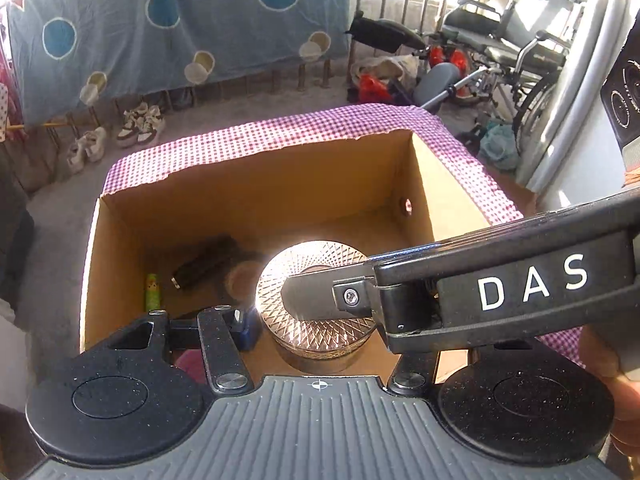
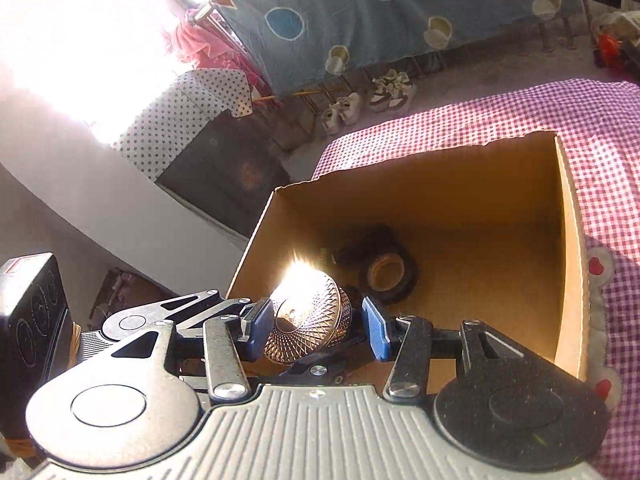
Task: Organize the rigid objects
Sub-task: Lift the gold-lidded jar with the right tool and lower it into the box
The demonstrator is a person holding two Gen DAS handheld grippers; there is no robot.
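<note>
A shiny round tin (image 1: 316,304) with a crosshatched lid is held over the open cardboard box (image 1: 256,172). In the right wrist view the tin (image 2: 308,328) sits tilted between my right gripper's (image 2: 316,330) blue pads (image 2: 376,328), which close on its sides. The right gripper's arm (image 1: 500,292) crosses the left wrist view. My left gripper (image 1: 320,328) hovers over the box's near edge; one blue pad (image 1: 246,332) shows beside the tin, the other is hidden.
Inside the box lie a black tape roll (image 2: 386,276), a dark oblong object (image 1: 204,266) and a small green tube (image 1: 152,292). The box stands on a purple checked cloth (image 2: 500,120). Shoes (image 1: 140,124) and a wheelchair (image 1: 512,48) stand on the floor beyond.
</note>
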